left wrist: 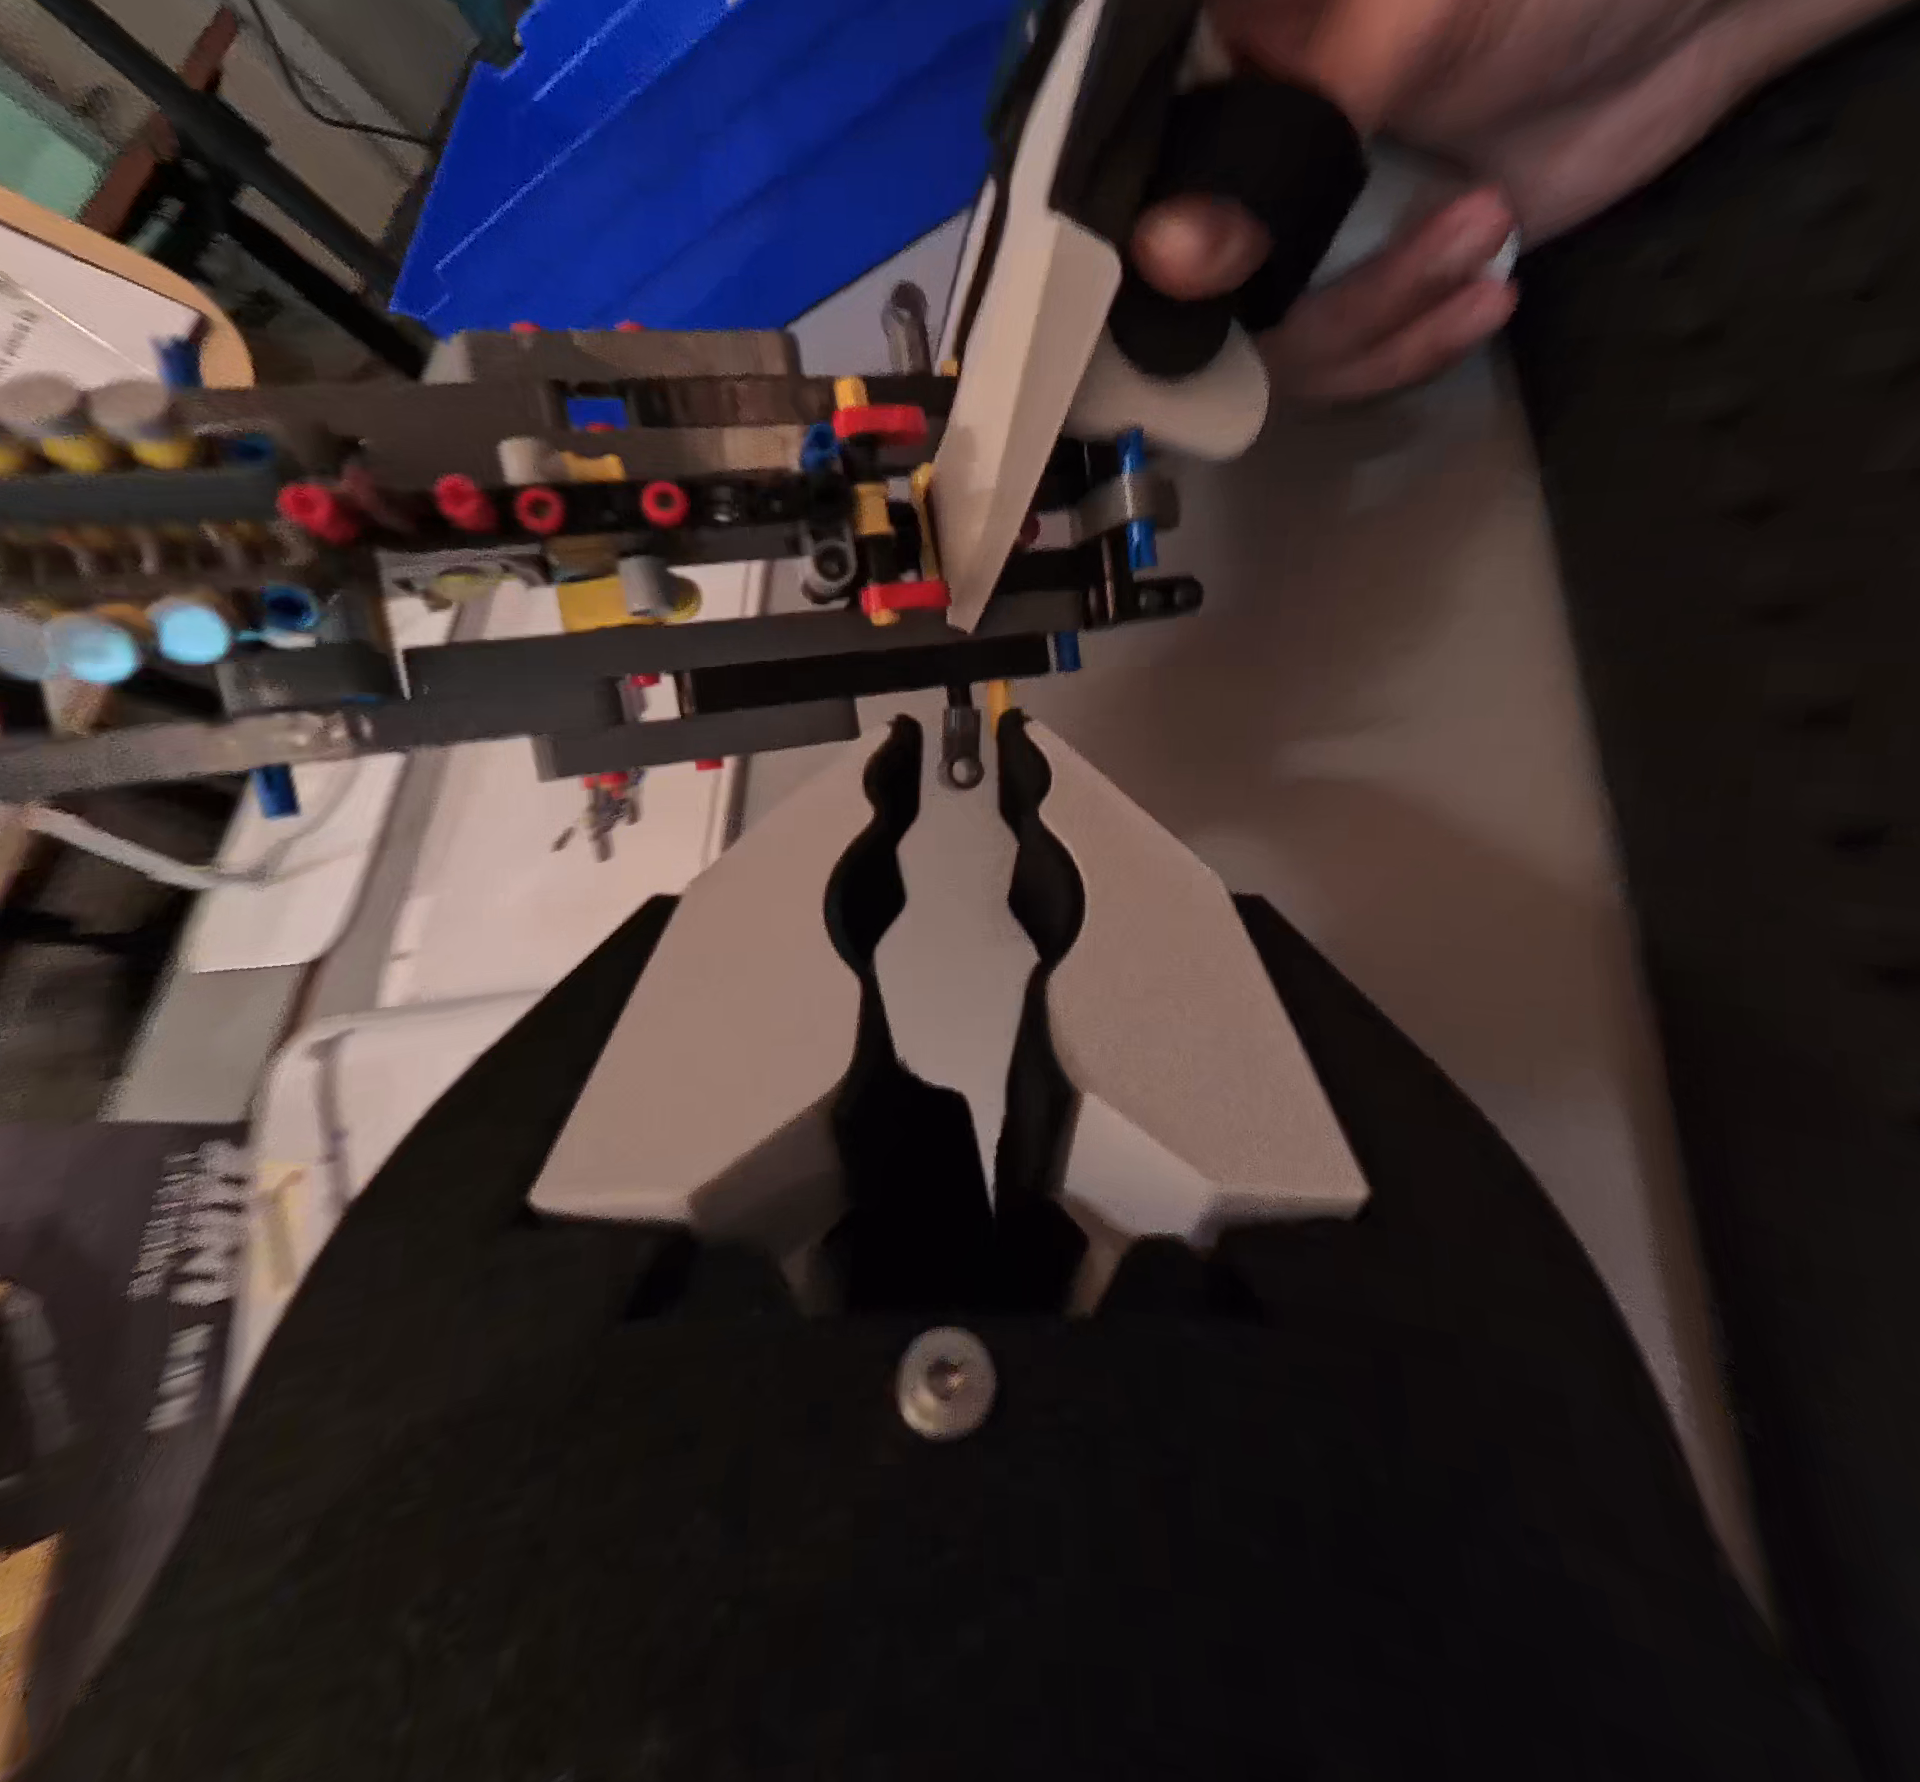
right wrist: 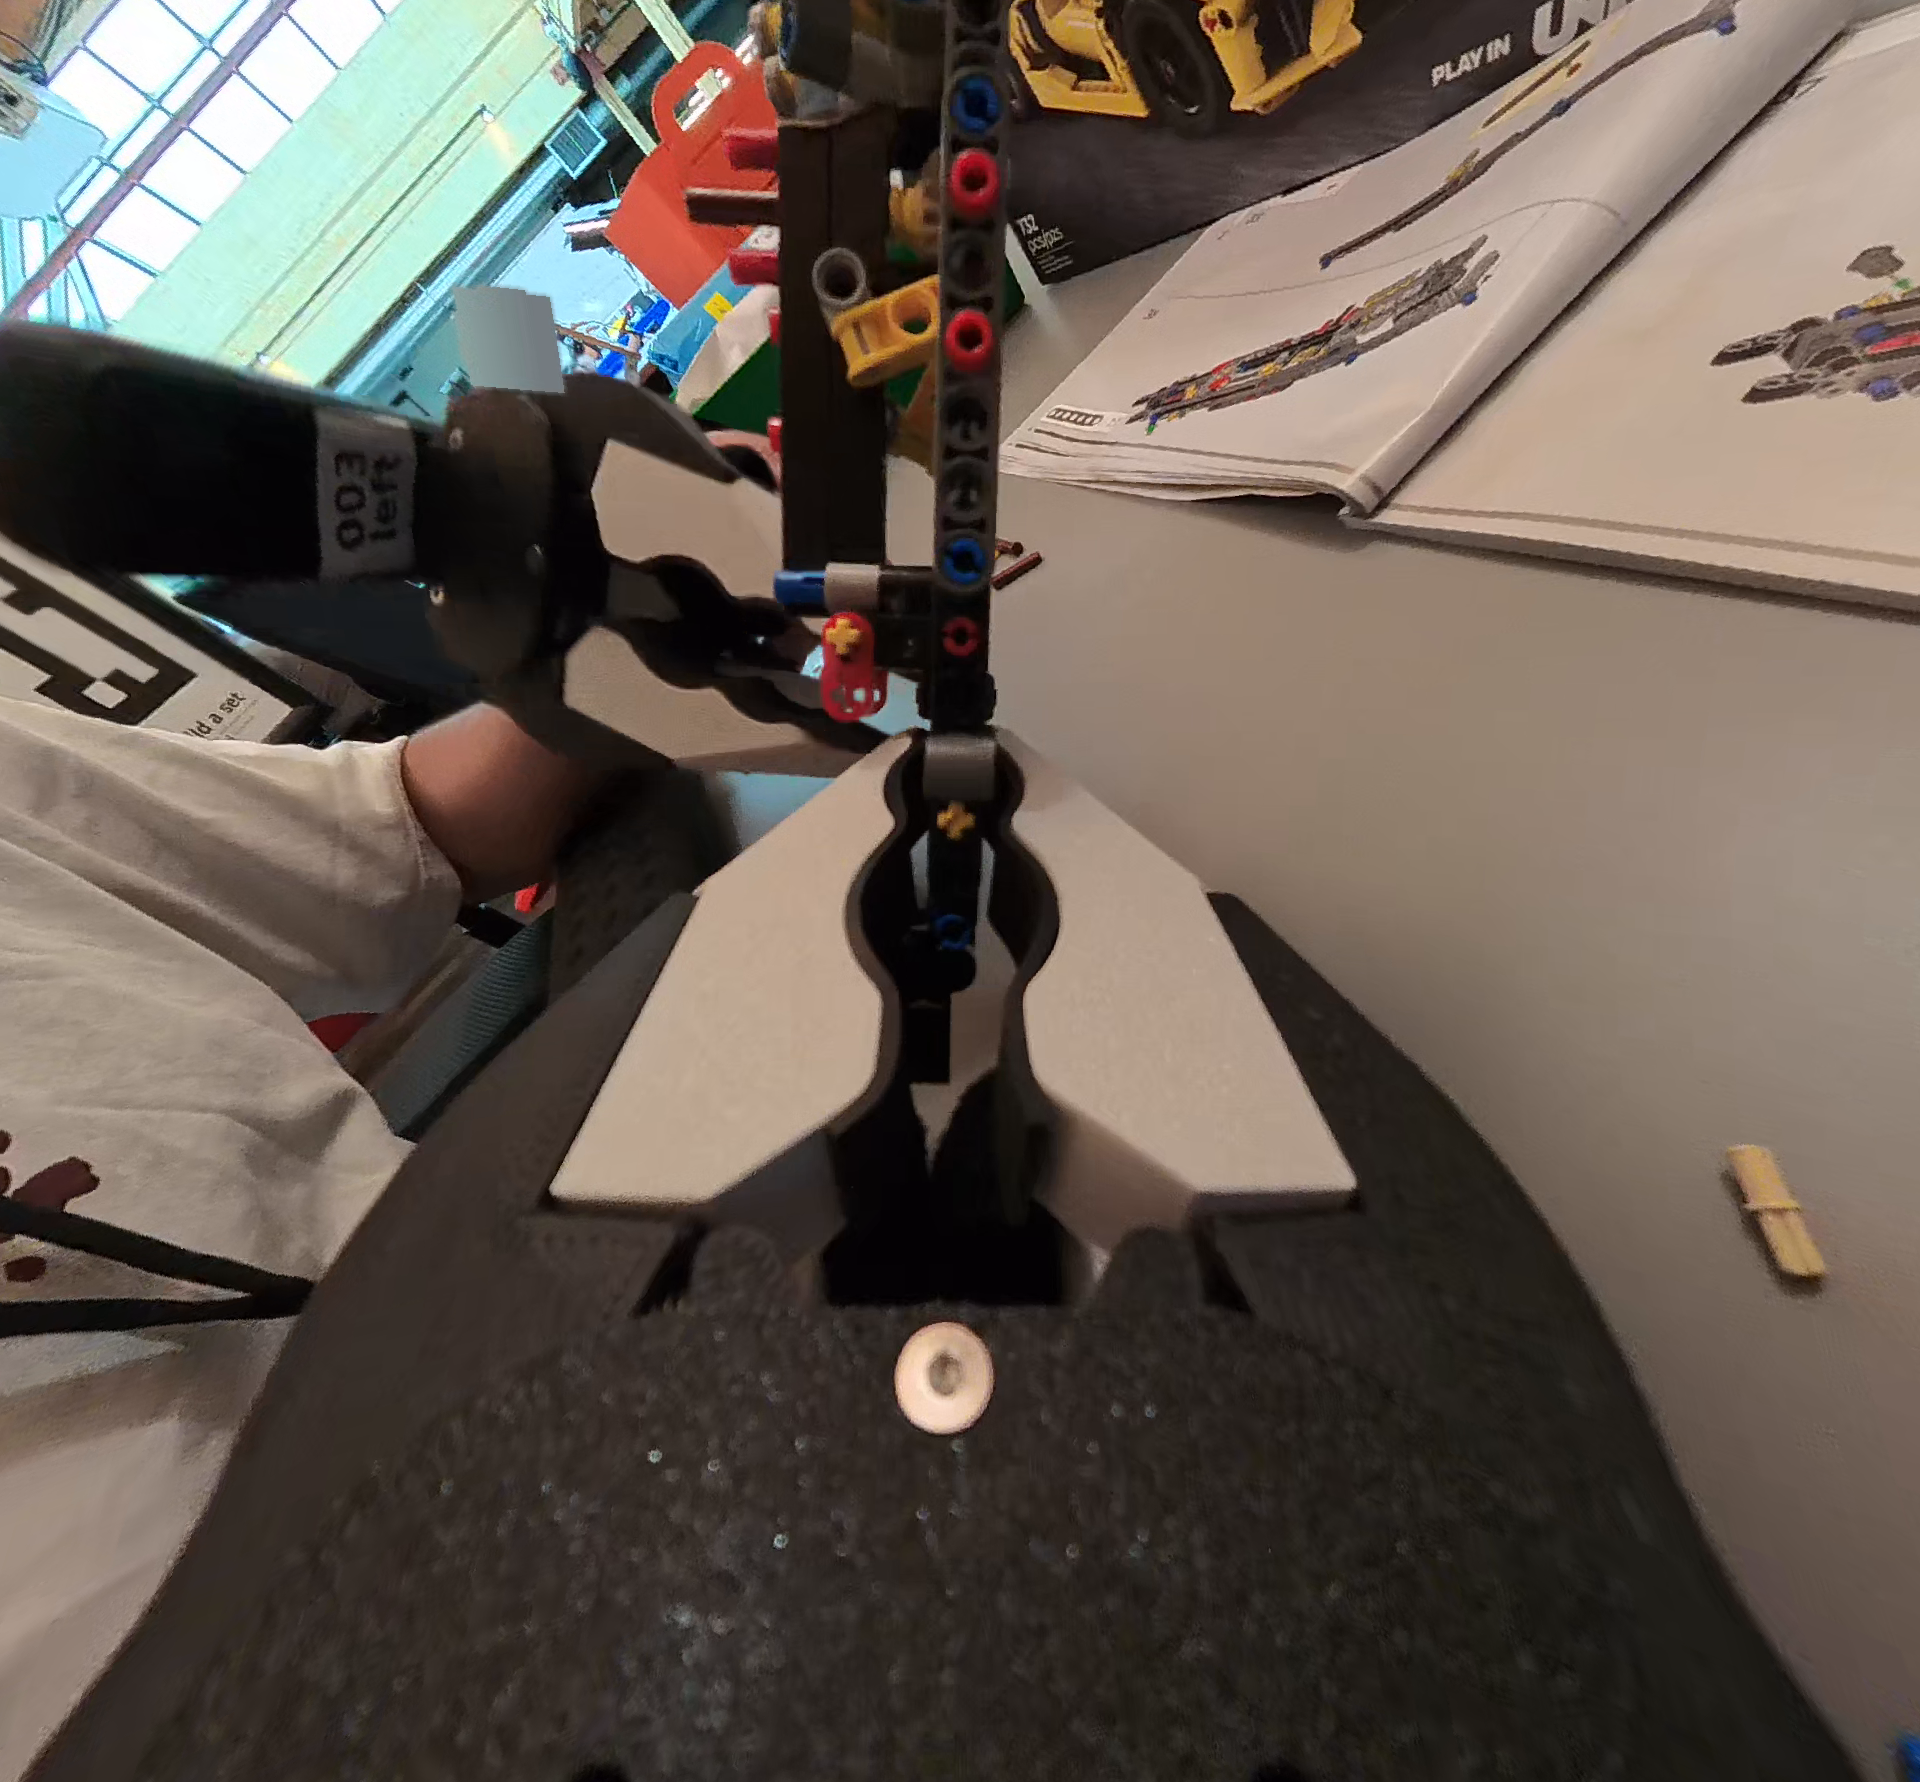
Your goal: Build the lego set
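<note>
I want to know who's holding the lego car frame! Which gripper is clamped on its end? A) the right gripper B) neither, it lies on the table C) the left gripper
A: the right gripper is shut on the end of the lego frame, held off the grey table.

Each camera sits on its own gripper and looks forward along the fingers, very close to the lego assembly point(left wrist: 644, 537). The left view faces it from the side, the right view point(right wrist: 940, 444) from its end. Both share this assembly.
</note>
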### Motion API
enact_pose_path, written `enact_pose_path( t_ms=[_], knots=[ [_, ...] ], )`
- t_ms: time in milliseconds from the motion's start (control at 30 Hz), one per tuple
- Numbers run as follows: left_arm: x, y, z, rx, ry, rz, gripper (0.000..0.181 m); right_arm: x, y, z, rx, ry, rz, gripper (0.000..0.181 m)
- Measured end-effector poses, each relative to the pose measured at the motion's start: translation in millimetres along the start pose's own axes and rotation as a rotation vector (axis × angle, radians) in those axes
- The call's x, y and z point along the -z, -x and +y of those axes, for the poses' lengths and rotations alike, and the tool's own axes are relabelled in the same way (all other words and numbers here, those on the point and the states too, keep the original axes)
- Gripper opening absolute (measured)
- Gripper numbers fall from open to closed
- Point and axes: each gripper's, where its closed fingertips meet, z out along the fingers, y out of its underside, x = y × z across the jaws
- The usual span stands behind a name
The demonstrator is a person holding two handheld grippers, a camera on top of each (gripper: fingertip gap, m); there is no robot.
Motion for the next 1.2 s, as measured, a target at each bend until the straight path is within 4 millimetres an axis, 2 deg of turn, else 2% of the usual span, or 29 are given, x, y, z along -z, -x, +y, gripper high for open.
enact_pose_path(
  t_ms=[100,200,300,400,467,600,700,1000,1200],
  knots=[
    [11.0,8.5,-11.2,0.220,-0.119,0.090,0.019,3.1,2.7,-5.0,-0.022,-0.031,-0.032,0.006],
    [13.4,5.6,-12.5,0.568,-0.190,0.326,0.032,10.7,12.8,-16.8,-0.037,-0.102,-0.108,0.006],
    [17.2,5.6,-27.1,0.829,-0.345,0.518,0.031,14.6,18.1,-22.0,-0.056,-0.135,-0.158,0.006],
    [19.1,10.2,-35.2,0.955,-0.437,0.598,0.023,14.6,18.5,-21.5,-0.049,-0.131,-0.156,0.006],
    [17.0,8.8,-32.8,0.958,-0.430,0.600,0.015,15.2,19.6,-22.2,-0.047,-0.137,-0.161,0.006],
    [16.4,7.9,-32.7,0.942,-0.423,0.588,0.015,15.1,19.0,-22.3,-0.056,-0.136,-0.165,0.006],
    [15.9,8.0,-29.9,0.936,-0.415,0.580,0.007,14.8,19.5,-21.8,-0.058,-0.132,-0.170,0.006],
    [14.9,8.0,-31.1,0.967,-0.427,0.595,0.006,15.6,19.2,-23.1,-0.064,-0.144,-0.173,0.006],
    [14.8,15.2,-39.8,1.027,-0.509,0.580,0.006,20.1,20.2,-29.7,-0.121,-0.194,-0.217,0.006]
  ],
)
